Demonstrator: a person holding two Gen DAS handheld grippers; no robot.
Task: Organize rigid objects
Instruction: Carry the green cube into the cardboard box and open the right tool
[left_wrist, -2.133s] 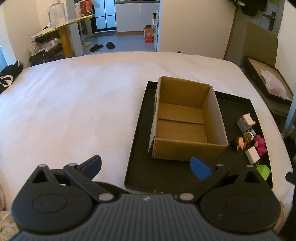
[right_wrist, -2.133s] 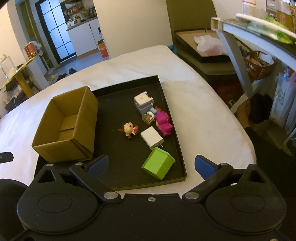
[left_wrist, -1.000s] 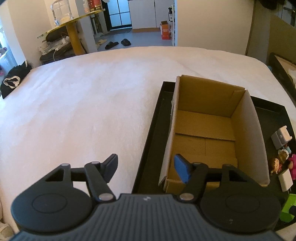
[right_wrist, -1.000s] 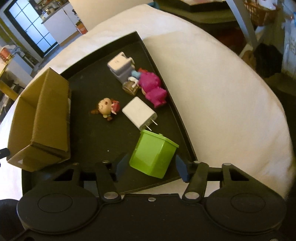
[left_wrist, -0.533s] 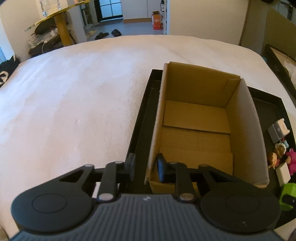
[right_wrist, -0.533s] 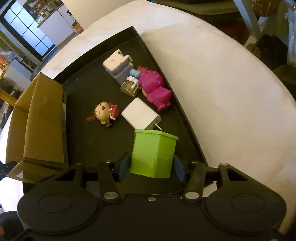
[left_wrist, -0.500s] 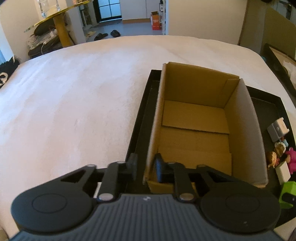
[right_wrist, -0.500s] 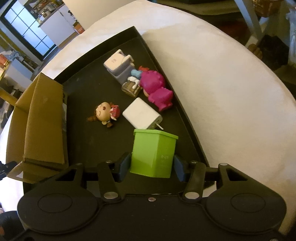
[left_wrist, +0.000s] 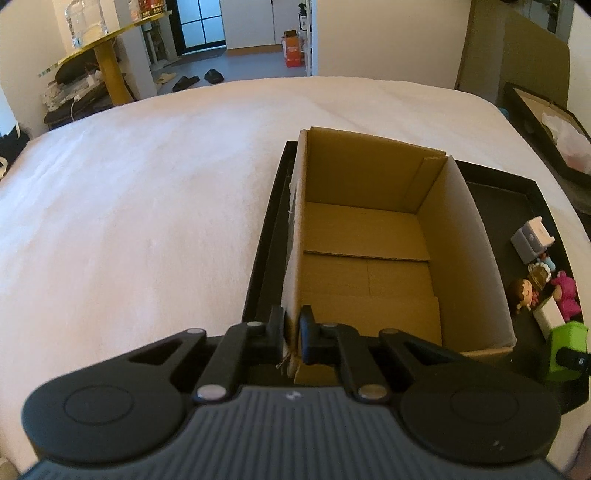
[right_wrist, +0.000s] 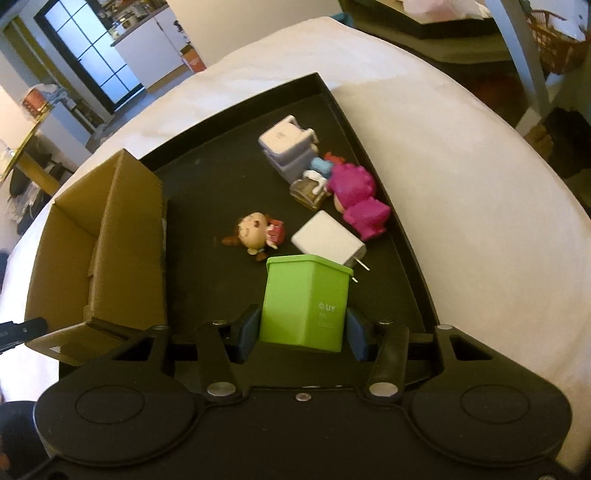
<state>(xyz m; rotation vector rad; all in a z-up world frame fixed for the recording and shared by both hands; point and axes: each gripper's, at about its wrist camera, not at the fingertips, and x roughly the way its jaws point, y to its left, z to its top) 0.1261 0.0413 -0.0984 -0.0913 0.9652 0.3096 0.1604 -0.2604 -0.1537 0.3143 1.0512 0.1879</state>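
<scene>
The right hand-held gripper (right_wrist: 302, 334) is closed on the green bin (right_wrist: 306, 301), held upright above the tray's (right_wrist: 373, 136) near corner. The cardboard box (right_wrist: 110, 236) lies at 10 o'clock from it, long axis running away. The left hand-held gripper (left_wrist: 291, 334) pinches the box's near-left wall, steadying it.

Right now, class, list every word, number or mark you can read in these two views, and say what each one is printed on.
"UY", after a small circled mark: on the side of the green box held in the right claw.
"BN": the line just below it on the same box.
A third line under that: too small and faint to read.
The red container on the far shelf: print too blurred to read.
</scene>
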